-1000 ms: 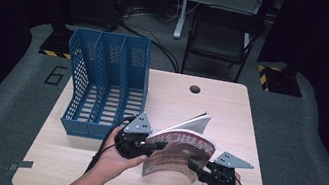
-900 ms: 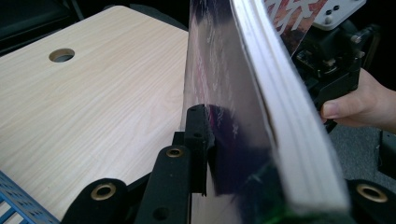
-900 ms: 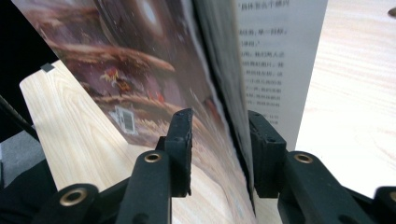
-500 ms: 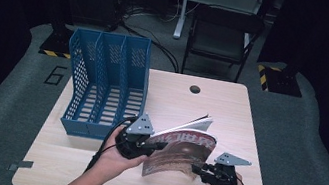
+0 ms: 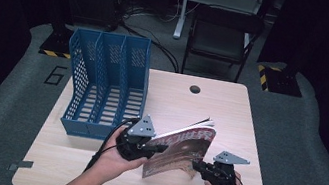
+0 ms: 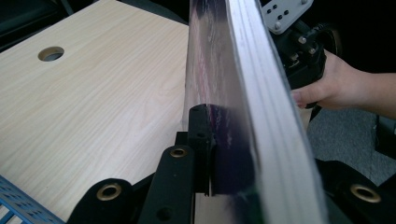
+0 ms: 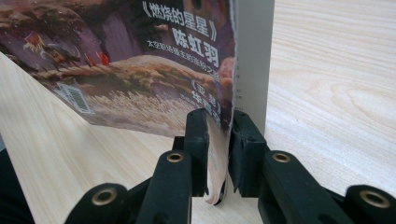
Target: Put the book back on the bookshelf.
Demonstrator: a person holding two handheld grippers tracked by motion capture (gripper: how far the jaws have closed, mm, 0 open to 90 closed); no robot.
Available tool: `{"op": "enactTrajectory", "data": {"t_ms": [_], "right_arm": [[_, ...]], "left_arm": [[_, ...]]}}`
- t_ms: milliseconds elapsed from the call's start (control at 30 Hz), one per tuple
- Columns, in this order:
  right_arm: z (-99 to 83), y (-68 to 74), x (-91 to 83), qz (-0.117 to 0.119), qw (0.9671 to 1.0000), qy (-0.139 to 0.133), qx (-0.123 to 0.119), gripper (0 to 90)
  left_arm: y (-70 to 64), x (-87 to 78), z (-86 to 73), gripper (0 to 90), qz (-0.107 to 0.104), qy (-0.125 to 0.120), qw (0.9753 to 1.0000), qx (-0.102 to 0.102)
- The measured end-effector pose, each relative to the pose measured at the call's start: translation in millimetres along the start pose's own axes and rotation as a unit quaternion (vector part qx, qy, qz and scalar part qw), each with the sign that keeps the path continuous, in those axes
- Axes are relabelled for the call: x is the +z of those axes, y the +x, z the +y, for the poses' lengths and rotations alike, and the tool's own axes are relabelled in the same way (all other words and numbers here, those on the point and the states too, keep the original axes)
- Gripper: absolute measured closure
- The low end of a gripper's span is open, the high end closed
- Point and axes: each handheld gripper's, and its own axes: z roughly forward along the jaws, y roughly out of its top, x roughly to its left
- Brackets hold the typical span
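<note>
Magazine (image 5: 182,149) stands on edge near the 6 o'clock rim of the wooden surface (image 5: 230,113), raised between my two hands, cover tilted toward me, pages fanning at its top. My left hand-held gripper (image 5: 159,148) sits at 9 o'clock of the magazine, jaws clamped on its edge; in the left gripper view the near jaw presses flat against the glossy cover (image 6: 210,84) and the far jaw sits behind the white page block, so the grip goes through the full thickness. My right hand-held gripper (image 5: 196,165) is at 4 o'clock of the magazine, low, near its bottom corner; in the right gripper view its jaws are nearly closed, pinching the curled lower edge of the cover (image 7: 140,70) with a thin gap left around the paper, white pages (image 7: 252,56) just beyond at 1 o'clock. Lower corner of the magazine looks to be just over the surface; contact I cannot tell. Blue file rack (image 5: 103,82) with three slots stands at 10 o'clock of the magazine, near my left hand (image 5: 113,157), apart from it. Round cable hole (image 5: 195,89) in the surface at 12 o'clock, well apart. Dark chair (image 5: 222,36) beyond the far edge.
</note>
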Motion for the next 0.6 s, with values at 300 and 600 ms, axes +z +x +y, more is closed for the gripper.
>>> {"op": "enactTrajectory", "data": {"t_ms": [300,600], "right_arm": [[-0.3,-0.1,-0.2,0.003,1.0000,-0.001,0.002,78.1],[-0.2,0.4,-0.3,0.003,1.0000,0.000,0.002,78.0]], "left_arm": [[-1.9,-2.7,10.7,78.7,0.001,0.004,1.0000,0.002],[-3.6,-1.1,25.9,78.7,0.007,0.020,0.9997,0.013]]}}
